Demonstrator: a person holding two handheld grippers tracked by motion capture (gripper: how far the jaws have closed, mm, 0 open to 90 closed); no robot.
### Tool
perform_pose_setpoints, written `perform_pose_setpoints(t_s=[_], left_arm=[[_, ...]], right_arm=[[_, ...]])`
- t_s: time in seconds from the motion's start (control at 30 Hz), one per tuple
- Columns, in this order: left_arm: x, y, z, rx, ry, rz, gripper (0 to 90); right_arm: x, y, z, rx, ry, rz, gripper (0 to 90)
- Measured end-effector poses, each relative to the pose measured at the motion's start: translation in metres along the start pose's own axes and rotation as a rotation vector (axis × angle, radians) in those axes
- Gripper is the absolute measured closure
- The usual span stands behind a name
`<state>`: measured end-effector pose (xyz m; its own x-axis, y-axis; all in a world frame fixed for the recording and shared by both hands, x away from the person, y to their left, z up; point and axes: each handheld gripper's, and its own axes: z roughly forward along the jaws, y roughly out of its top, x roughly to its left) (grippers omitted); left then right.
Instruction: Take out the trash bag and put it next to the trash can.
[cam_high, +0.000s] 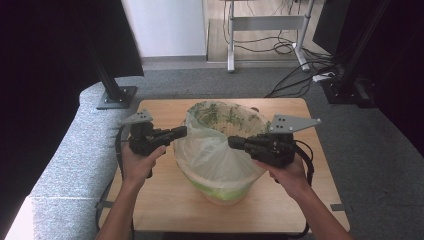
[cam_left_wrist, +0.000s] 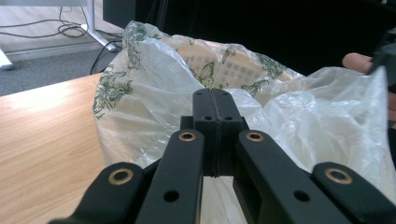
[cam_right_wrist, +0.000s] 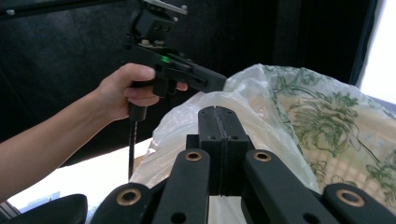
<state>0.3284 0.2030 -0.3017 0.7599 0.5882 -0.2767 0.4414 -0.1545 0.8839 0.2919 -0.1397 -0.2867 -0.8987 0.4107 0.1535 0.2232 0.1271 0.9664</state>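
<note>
Left gripper (cam_high: 181, 132): jaws are pressing flat together at the near left edge of the bag (cam_high: 210, 150); you are probably pinching film, though none shows in the seam.

Right gripper (cam_high: 235, 142): jaws likewise clenched against the bag's right fold, grip unconfirmed.

Bag: sitting loosely in the bin (cam_high: 225, 192), mid-table (cam_high: 160, 200), its rim standing open between your grippers.

Risk: film is thin; pulling apart could be tearing it or tipping the bin.

Room: bare wood is lying on both sides; the far edge is close behind.
</note>
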Motion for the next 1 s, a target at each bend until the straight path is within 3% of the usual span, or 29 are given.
perform_pose_setpoints(t_s=[0.07, 0.17, 0.23, 0.33, 0.43, 0.57, 0.63, 0.8, 1.0], left_arm=[[0.0, 0.0, 0.0, 0.0, 0.0, 0.0, 90.0], [0.001, -0.001, -0.001, -0.001, -0.001, 0.0, 90.0], [0.001, -0.001, -0.001, -0.001, -0.001, -0.005, 90.0], [0.001, -0.002, -0.001, -0.004, -0.003, -0.007, 90.0], [0.0, -0.003, 0.0, -0.002, -0.002, -0.005, 90.0], [0.0, -0.002, -0.001, -0.001, 0.0, -0.004, 90.0], [0.0, -0.001, -0.002, -0.003, 0.001, -0.002, 90.0], [0.0, -0.001, -0.003, -0.006, 0.004, 0.003, 90.0], [0.001, -0.002, -0.001, -0.004, 0.003, 0.002, 90.0]], right_arm=[[-0.003, -0.001, 0.001, 0.01, -0.005, 0.015, 82.9], [0.0, -0.002, 0.002, 0.046, 0.057, -0.005, 52.6], [0.007, -0.005, 0.002, 0.085, 0.046, -0.056, 38.7], [0.011, -0.011, 0.008, 0.178, 0.081, -0.078, 30.7], [0.017, -0.016, 0.013, 0.244, 0.078, -0.122, 36.8], [0.024, -0.019, 0.018, 0.305, 0.055, -0.191, 78.6], [0.024, -0.018, 0.019, 0.306, 0.038, -0.203, 87.5], [0.018, -0.008, 0.014, 0.178, 0.023, -0.156, 88.8], [0.008, -0.004, 0.012, 0.073, 0.002, -0.071, 88.7]])
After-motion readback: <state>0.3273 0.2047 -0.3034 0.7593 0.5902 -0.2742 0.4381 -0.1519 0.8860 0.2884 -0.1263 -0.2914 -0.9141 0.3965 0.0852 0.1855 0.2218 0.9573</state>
